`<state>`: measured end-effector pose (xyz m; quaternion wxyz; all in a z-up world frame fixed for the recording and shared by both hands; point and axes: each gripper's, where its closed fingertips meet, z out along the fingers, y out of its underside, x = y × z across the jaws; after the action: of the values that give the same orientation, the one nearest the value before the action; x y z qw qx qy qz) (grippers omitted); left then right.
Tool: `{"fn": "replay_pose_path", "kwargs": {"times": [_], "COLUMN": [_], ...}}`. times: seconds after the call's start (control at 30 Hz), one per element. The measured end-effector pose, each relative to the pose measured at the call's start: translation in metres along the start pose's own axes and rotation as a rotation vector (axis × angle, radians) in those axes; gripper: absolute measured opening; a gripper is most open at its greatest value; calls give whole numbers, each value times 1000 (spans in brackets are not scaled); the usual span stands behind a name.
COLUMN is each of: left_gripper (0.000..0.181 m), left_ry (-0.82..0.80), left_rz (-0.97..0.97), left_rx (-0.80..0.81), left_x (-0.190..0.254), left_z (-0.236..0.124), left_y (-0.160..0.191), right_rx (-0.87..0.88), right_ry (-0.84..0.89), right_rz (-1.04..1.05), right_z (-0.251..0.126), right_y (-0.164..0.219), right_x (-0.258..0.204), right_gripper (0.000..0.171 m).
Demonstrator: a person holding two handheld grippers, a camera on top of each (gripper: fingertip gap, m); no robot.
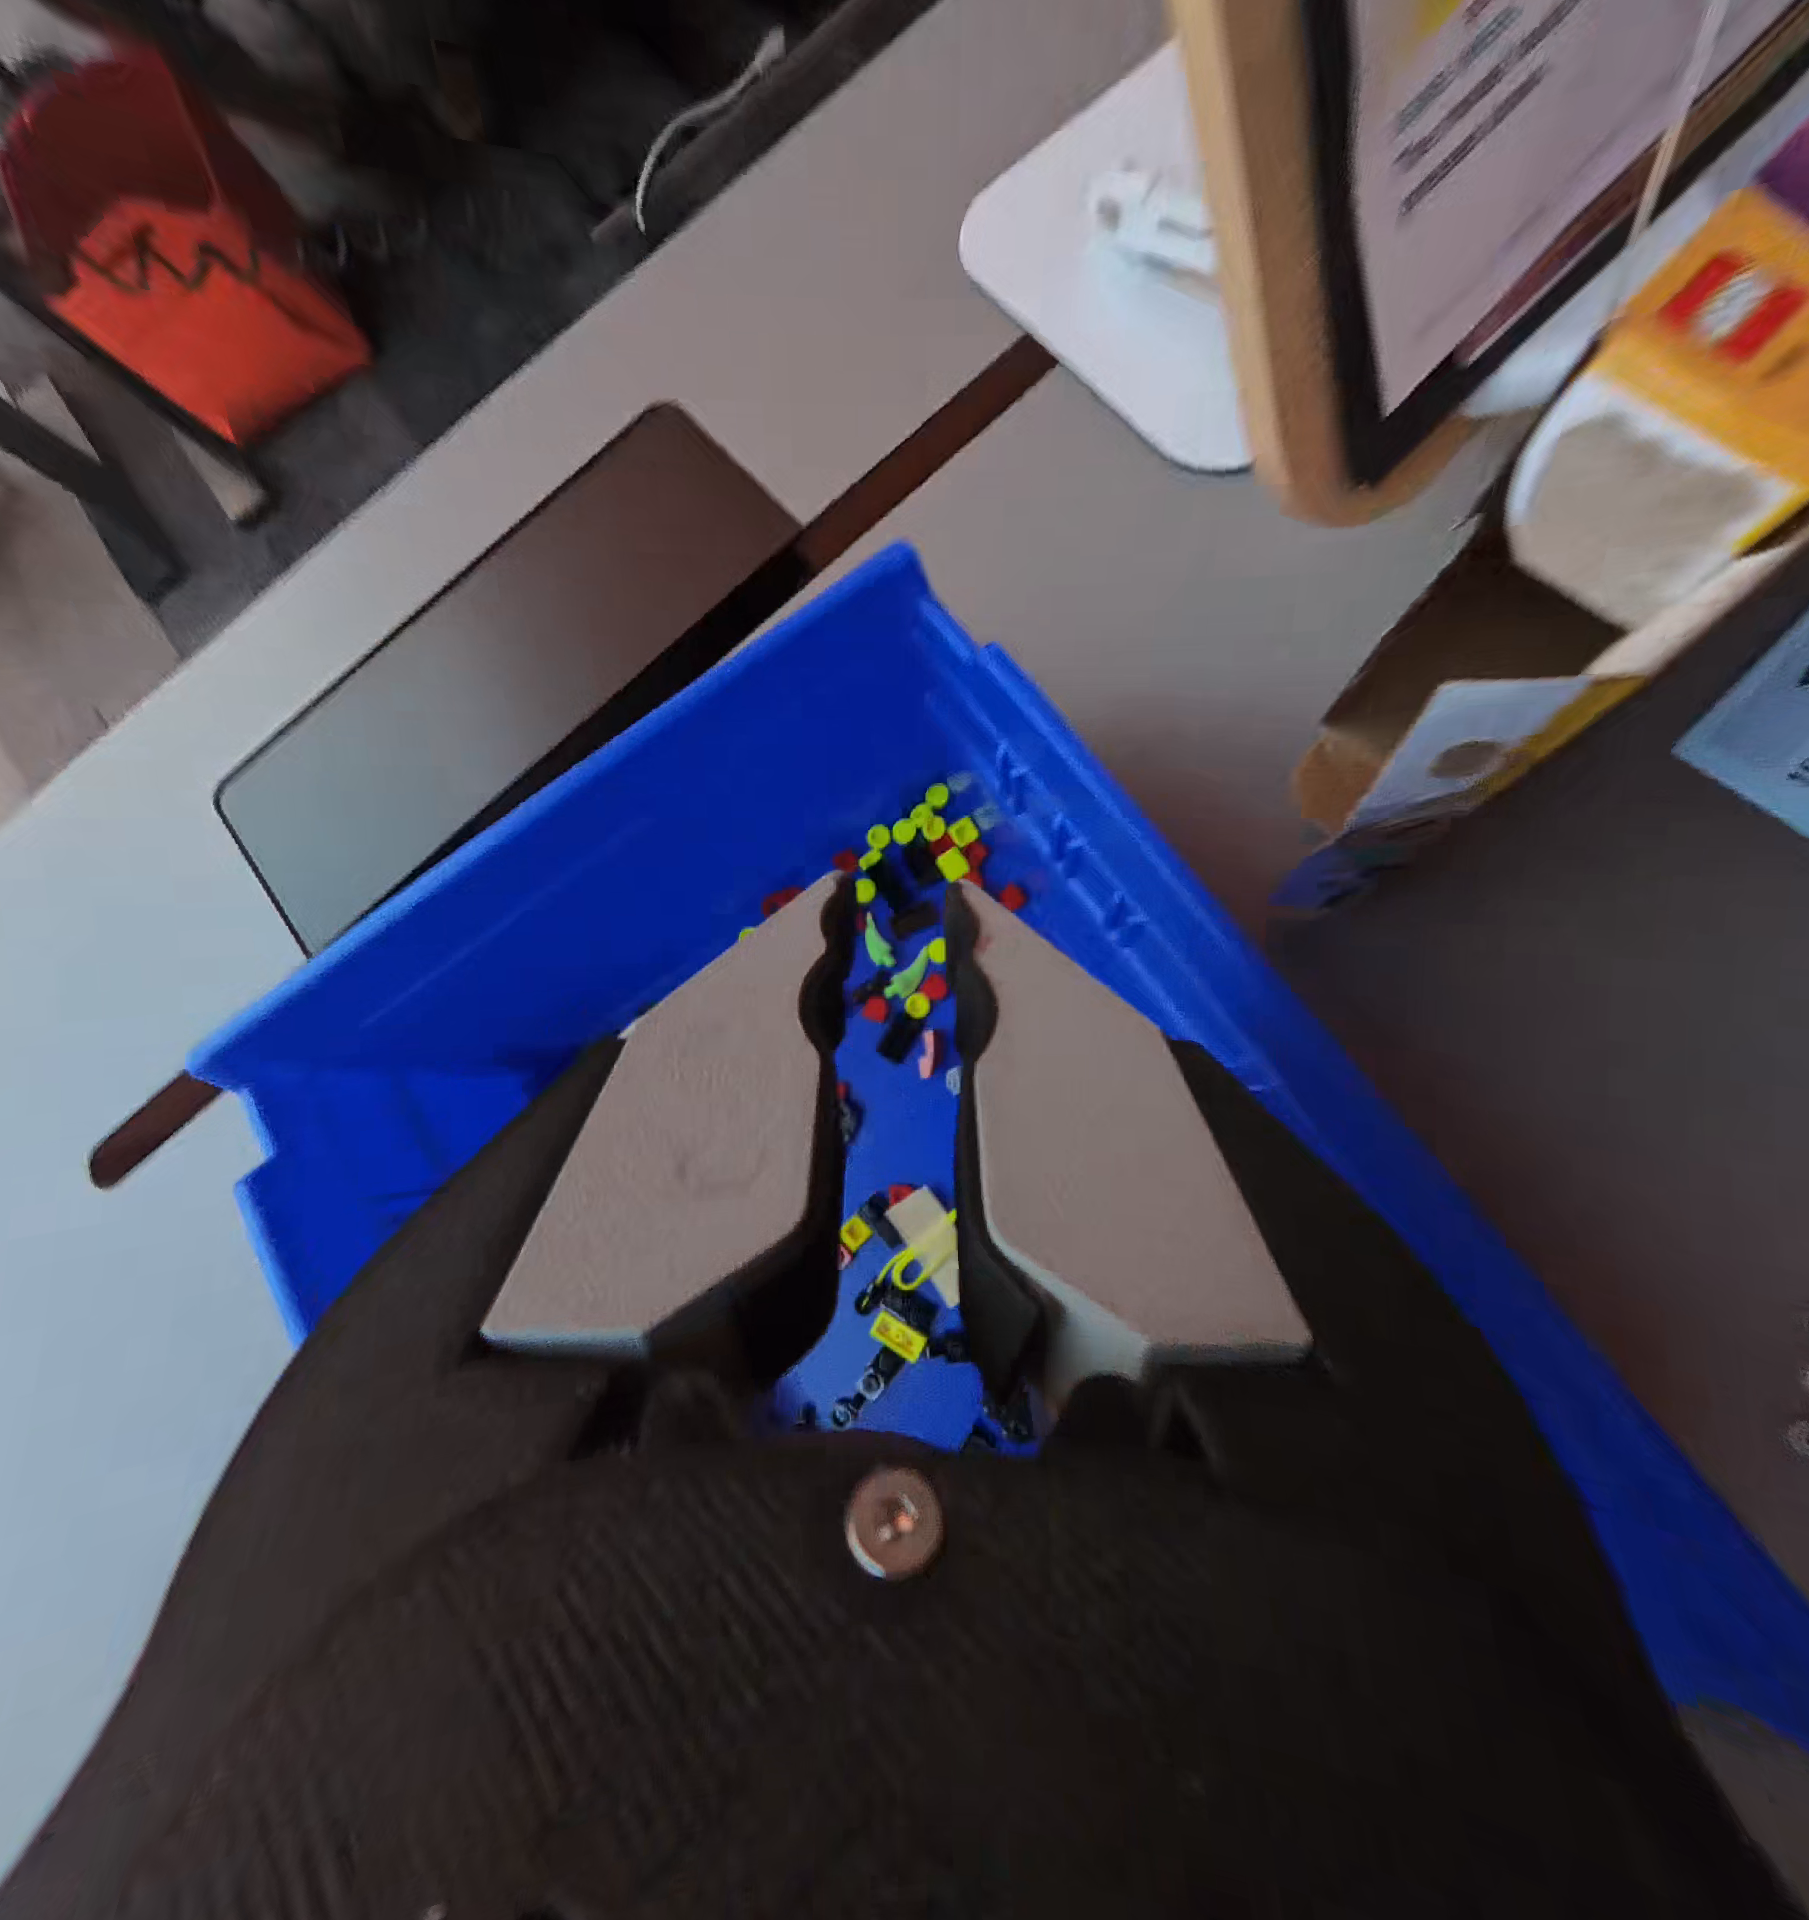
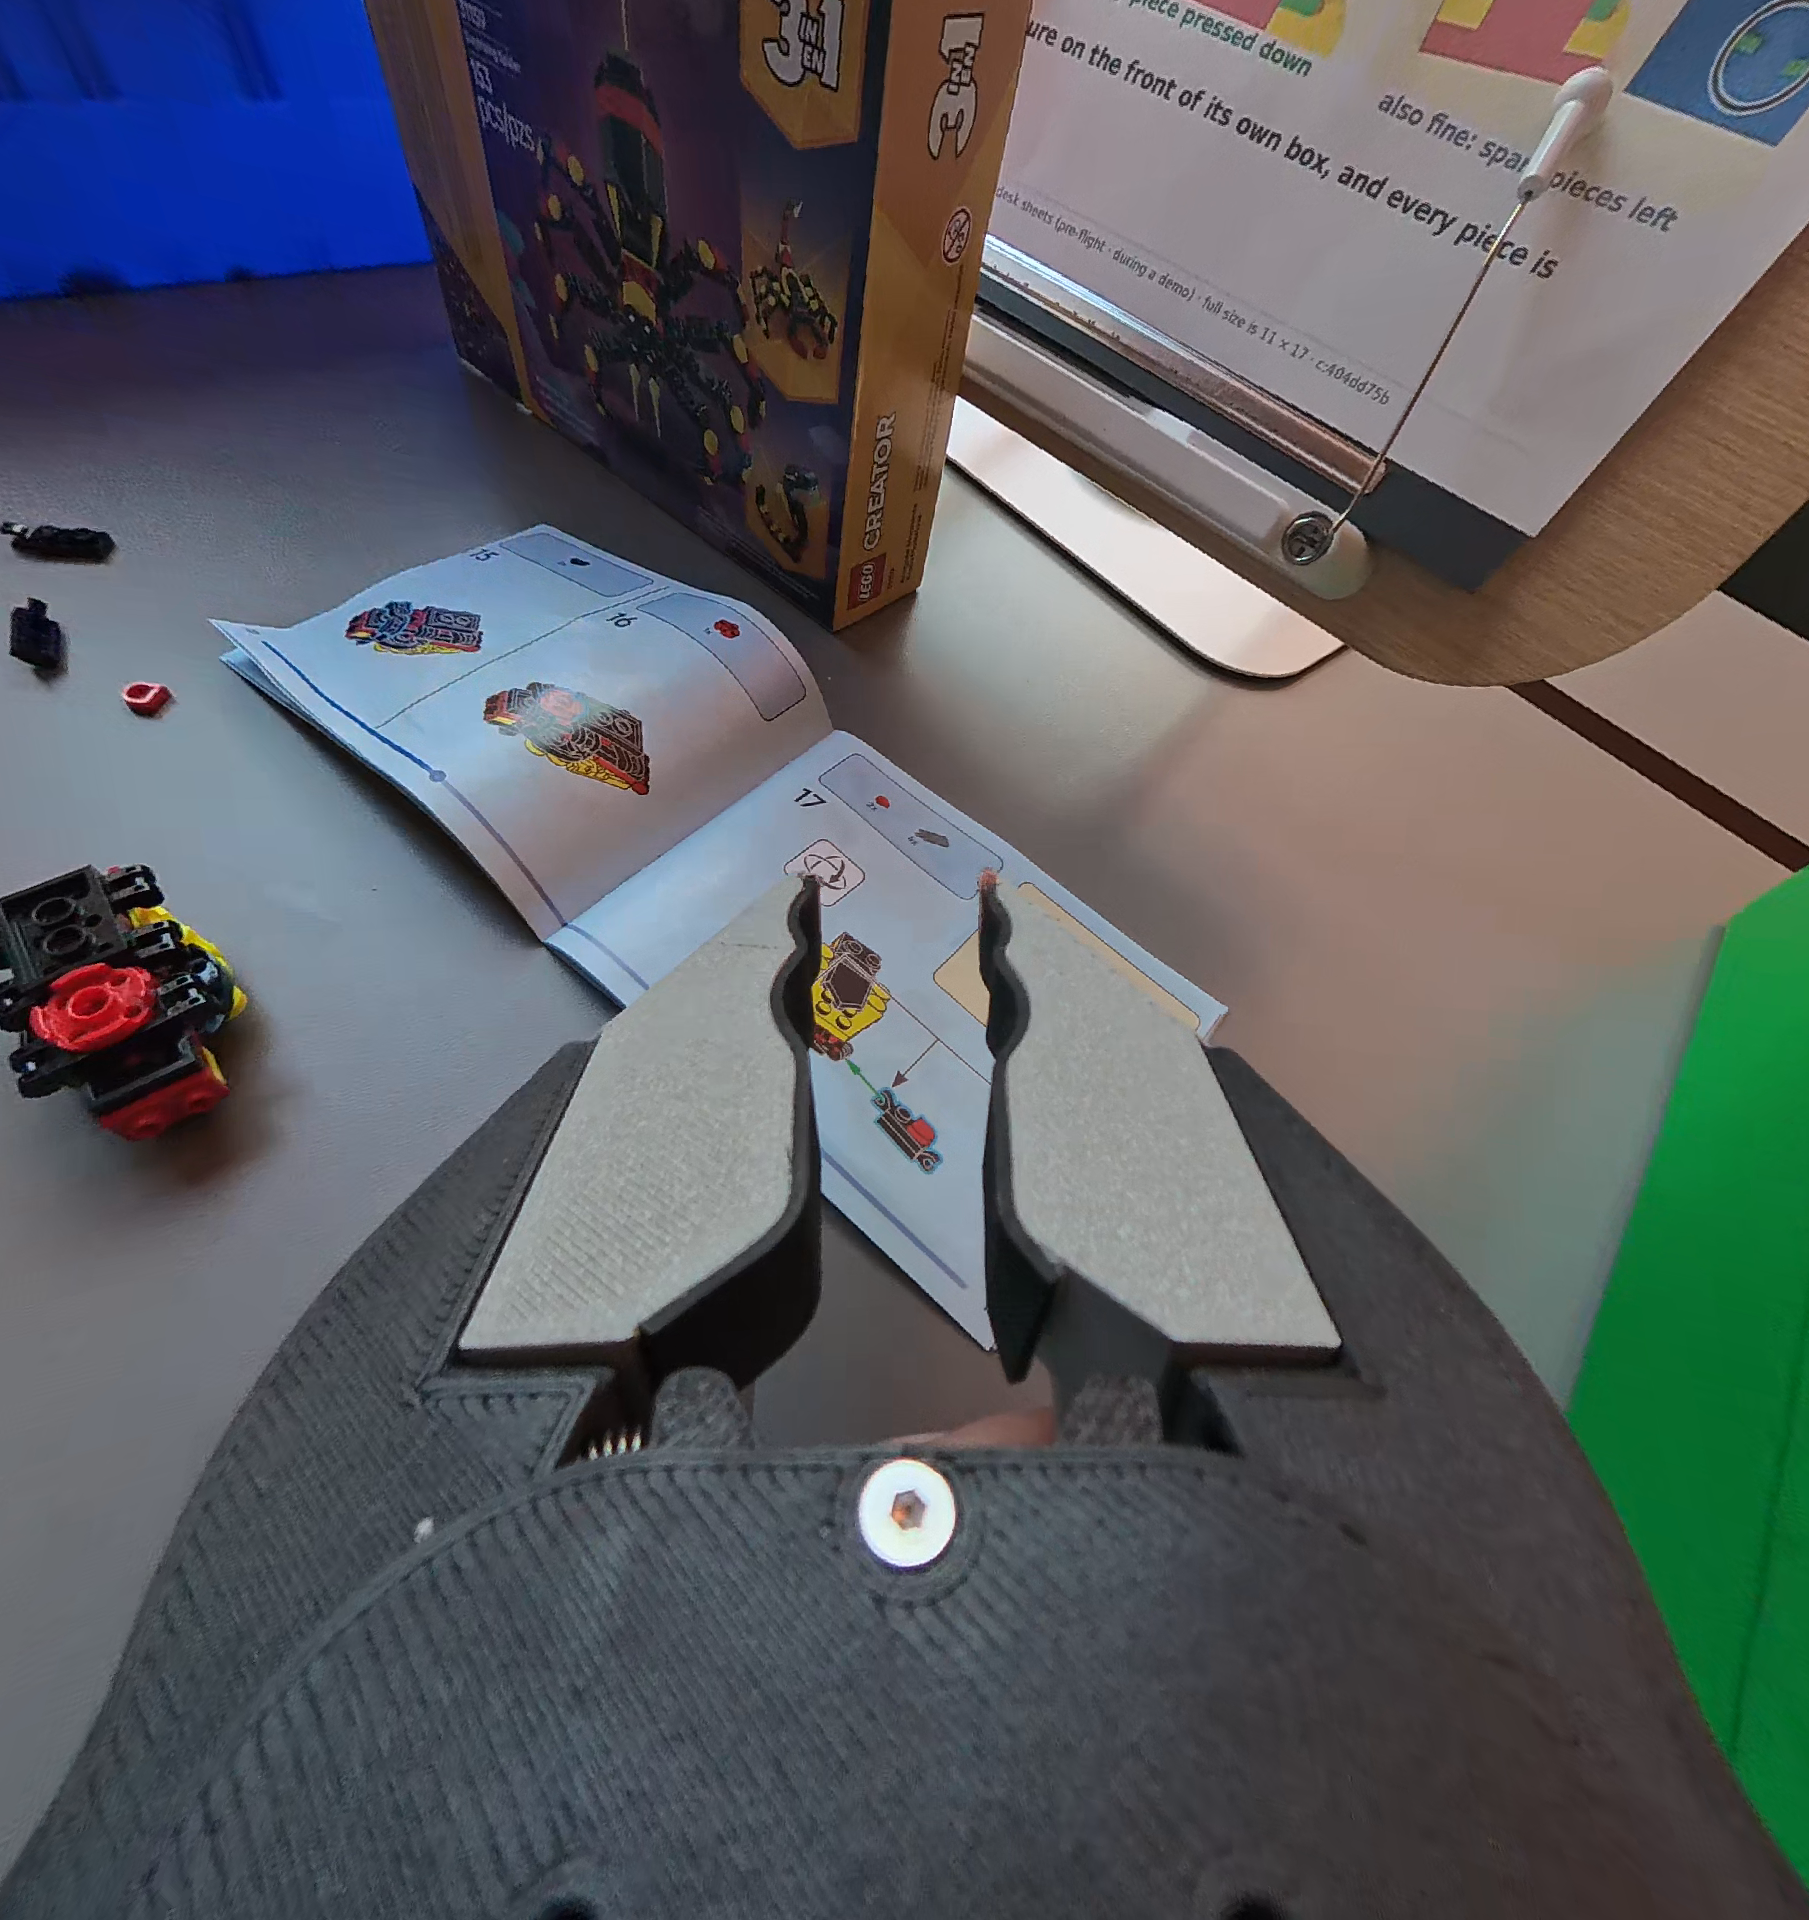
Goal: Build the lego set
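Observation:
My left gripper (image 1: 902, 891) is open and empty, hovering over a blue bin (image 1: 609, 831) that holds several loose bricks (image 1: 921, 842) in yellow, red and black. My right gripper (image 2: 895, 883) is open and empty above the open instruction booklet (image 2: 567, 727). A part-built black, red and yellow model (image 2: 110, 997) lies on the dark mat to the left. A small red piece (image 2: 147, 696) and two small black pieces (image 2: 38, 634) lie farther back on the left.
The set's box (image 2: 734, 291) stands behind the booklet. A framed instruction board (image 2: 1399, 260) on a white stand (image 1: 1087, 312) leans at the right. A green surface (image 2: 1752, 1299) is at the right edge. The blue bin also shows at the top left of the right wrist view (image 2: 152, 135). My hands' fingertips stand some 40 centimetres from each other. From my right tips it is roughly 20 centimetres to the small red piece (image 2: 147, 696); from my left, 30 centimetres.

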<state>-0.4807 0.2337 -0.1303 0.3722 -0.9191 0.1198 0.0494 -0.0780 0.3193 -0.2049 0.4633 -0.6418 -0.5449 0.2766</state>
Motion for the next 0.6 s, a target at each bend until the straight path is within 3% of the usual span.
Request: {"fn": "replay_pose_path", "kwargs": {"times": [0.33, 0.6], "left_gripper": [19, 15], "left_ry": [37, 82], "left_rz": [-54, -55], "left_rx": [-281, -343], "left_x": [-14, -9], "left_z": [60, 75], "left_y": [72, 89], "right_rx": [-17, -11], "right_ry": [35, 27], "right_rz": [-23, -18], "right_z": [2, 1], "right_y": [2, 1], "right_x": [3, 2], "right_gripper": [26, 26]}}
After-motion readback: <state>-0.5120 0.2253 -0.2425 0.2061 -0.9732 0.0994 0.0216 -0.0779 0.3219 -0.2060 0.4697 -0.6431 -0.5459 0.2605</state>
